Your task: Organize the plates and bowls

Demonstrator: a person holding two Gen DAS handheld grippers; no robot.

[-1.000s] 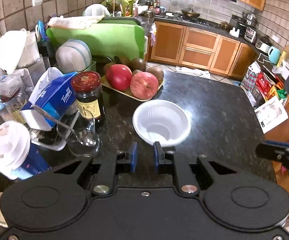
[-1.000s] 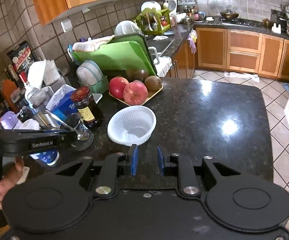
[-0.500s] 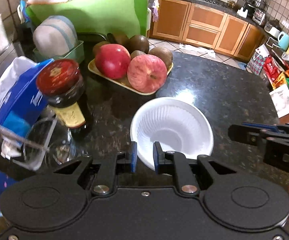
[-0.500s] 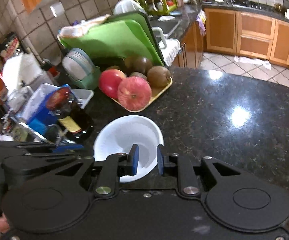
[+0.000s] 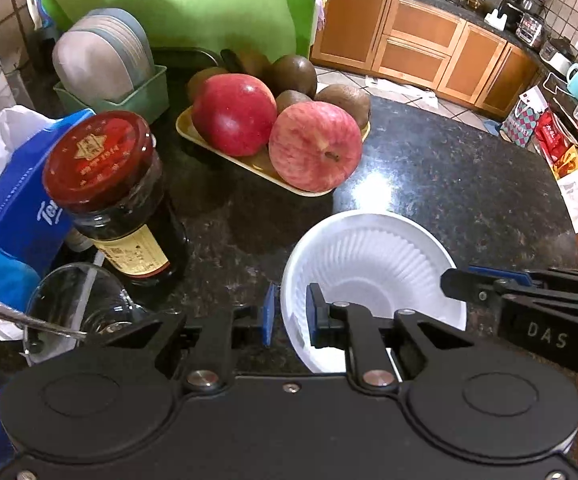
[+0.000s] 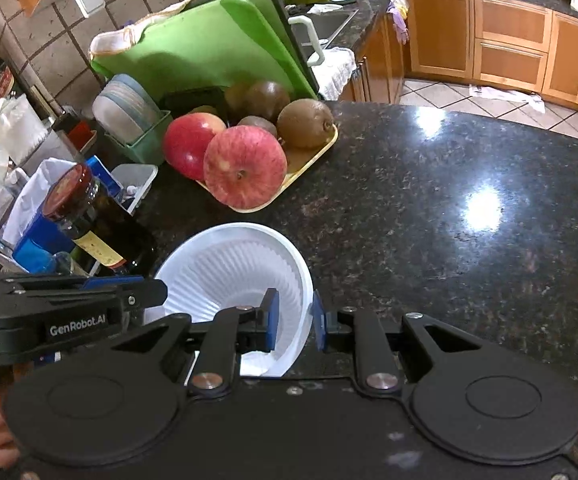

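A white ribbed disposable bowl (image 5: 373, 264) sits on the dark granite counter (image 5: 469, 184), also in the right wrist view (image 6: 233, 268). My left gripper (image 5: 289, 314) is open and straddles the bowl's left rim, one finger outside and one inside. My right gripper (image 6: 293, 320) is open and straddles the bowl's right rim the same way. Neither is closed on the rim. Each gripper shows in the other's view, the right one (image 5: 485, 284) and the left one (image 6: 129, 292). A stack of grey plates (image 5: 105, 60) stands upright in a green holder at the back left.
A yellow tray of apples and kiwis (image 5: 277, 132) sits just behind the bowl. A dark jar with a red lid (image 5: 117, 196), a glass (image 5: 77, 304) and a blue tissue pack (image 5: 13, 208) crowd the left. A green cutting board (image 5: 193, 4) leans at the back.
Both grippers moved forward and down to the bowl; their fingers now straddle its left and right rim, where before they were short of it.
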